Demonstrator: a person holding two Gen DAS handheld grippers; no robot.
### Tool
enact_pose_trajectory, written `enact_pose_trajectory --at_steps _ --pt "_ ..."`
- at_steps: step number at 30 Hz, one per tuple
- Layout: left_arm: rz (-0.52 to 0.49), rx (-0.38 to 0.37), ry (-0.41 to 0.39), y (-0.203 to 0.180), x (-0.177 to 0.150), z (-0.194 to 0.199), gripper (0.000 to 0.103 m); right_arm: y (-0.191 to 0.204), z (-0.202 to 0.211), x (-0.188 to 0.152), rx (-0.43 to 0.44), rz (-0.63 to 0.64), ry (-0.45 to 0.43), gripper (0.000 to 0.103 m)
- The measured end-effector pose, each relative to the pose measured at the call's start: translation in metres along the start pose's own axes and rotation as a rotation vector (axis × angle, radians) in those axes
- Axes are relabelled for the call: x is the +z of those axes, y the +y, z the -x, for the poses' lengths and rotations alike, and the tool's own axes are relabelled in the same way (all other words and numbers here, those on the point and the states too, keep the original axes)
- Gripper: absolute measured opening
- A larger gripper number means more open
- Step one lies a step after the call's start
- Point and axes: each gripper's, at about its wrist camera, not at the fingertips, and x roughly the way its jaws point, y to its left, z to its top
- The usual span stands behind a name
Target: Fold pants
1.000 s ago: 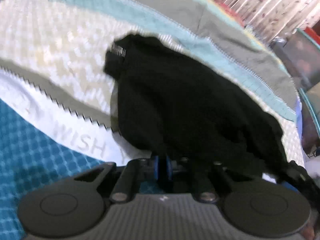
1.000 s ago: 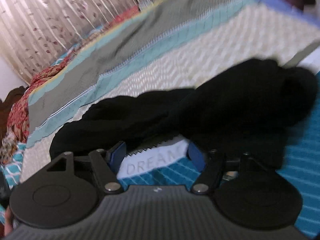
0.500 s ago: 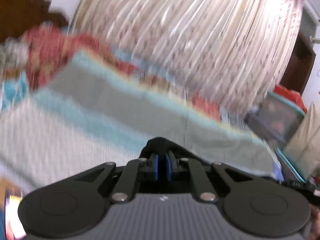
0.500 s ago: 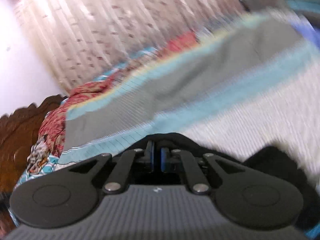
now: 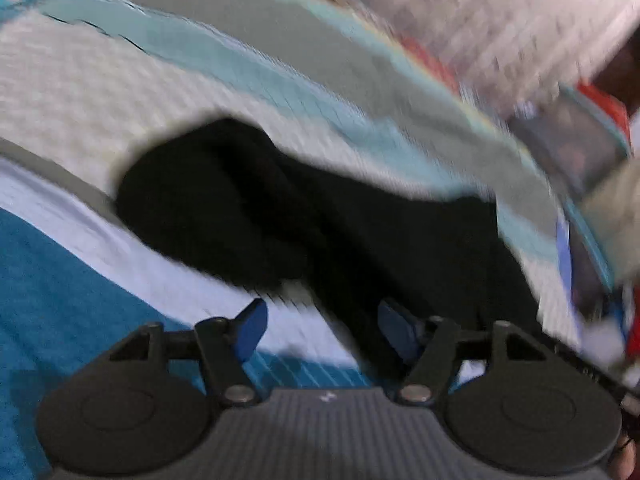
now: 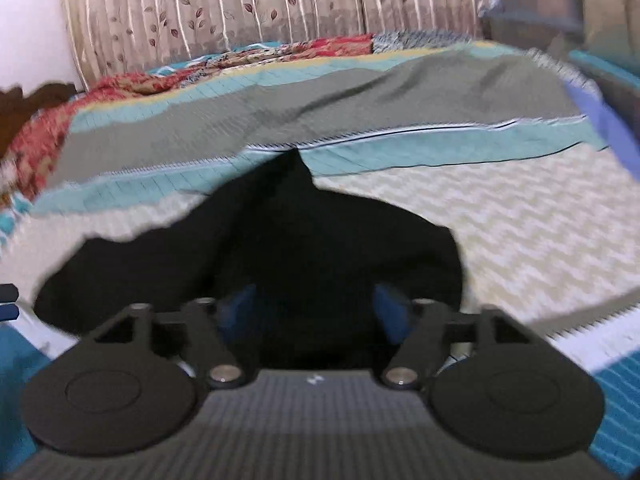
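1. Two grippers are in view, each from its own wrist camera, and both look down at the same black pants (image 5: 304, 216) lying in a crumpled heap on the bed (image 6: 540, 216).
2. The left gripper (image 5: 322, 330) has its blue fingers (image 5: 250, 328) spread wide; they have just been opening. A dark fold of the pants runs down toward the right finger, but the pads do not press on it, and the left finger stands over the white band of the bedcover.
3. The right gripper (image 6: 316, 312) also has its fingers (image 6: 390, 312) wide apart, and these too have just been opening. Black cloth fills the space between them, but I cannot see the pads pressing on it.
4. The pants lie on the cream zigzag part of the bedcover (image 6: 400, 92), near to the grippers; the grey band and the pale teal stripes lie behind the pants.
5. In the right wrist view one point of the cloth sticks up and reaches the teal stripe behind the pants.
6. Beyond the pants, at the far edge of the bed, there is a red patterned blanket (image 6: 132, 80), and behind it hangs a curtain (image 6: 240, 4) with small leaves.
7. The left wrist view is blurred, so fine details of the cloth cannot be told there.
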Motion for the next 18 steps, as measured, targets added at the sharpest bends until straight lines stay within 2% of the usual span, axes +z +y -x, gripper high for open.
enact_pose_trajectory --at_steps 1,3,5,6,7,8,9,10,11,13,14,16,18 --pt "-0.026 0.001 0.023 -0.010 -0.007 -0.010 0.076 -0.003 0.001 -0.005 -0.008 0.029 0.000 0.088" --pt "-0.067 -0.015 0.053 -0.031 -0.013 -0.026 0.091 0.006 -0.007 -0.010 -0.013 0.100 0.029 0.088" --pt "-0.082 -0.031 0.080 -0.044 -0.010 -0.043 0.099 0.018 -0.024 -0.007 -0.007 0.162 0.060 0.090" --pt "-0.078 -0.039 0.093 -0.050 -0.007 -0.052 0.097 0.024 -0.034 -0.006 0.001 0.186 0.069 0.091" --pt "-0.070 -0.045 0.108 -0.055 -0.010 -0.060 0.093 0.026 -0.041 -0.007 0.002 0.201 0.078 0.092" --pt "-0.061 -0.045 0.124 -0.057 -0.009 -0.068 0.065 0.031 -0.050 -0.008 -0.005 0.216 0.086 0.092" --pt "-0.057 -0.043 0.146 -0.055 -0.011 -0.069 0.032 0.036 -0.060 -0.009 -0.011 0.237 0.094 0.092" --pt "-0.048 -0.024 0.164 -0.054 -0.012 -0.073 0.026 0.041 -0.070 -0.009 -0.018 0.258 0.103 0.089" --pt "-0.021 -0.016 0.165 -0.050 -0.007 -0.073 0.022 0.039 -0.076 -0.012 -0.023 0.267 0.116 0.065" --pt "0.021 -0.056 0.130 -0.039 0.000 -0.056 0.019 0.037 -0.085 -0.010 0.002 0.233 0.149 0.044" --pt "0.014 -0.061 0.086 -0.037 0.007 -0.042 0.018 0.035 -0.081 -0.006 0.008 0.208 0.139 0.033" --pt "-0.014 -0.068 -0.016 -0.035 0.023 -0.009 0.017 0.034 -0.067 0.005 0.034 0.187 0.111 0.032" --pt "-0.029 -0.084 -0.115 -0.035 0.044 0.022 0.016 0.026 -0.042 0.019 0.097 0.133 0.072 0.032"
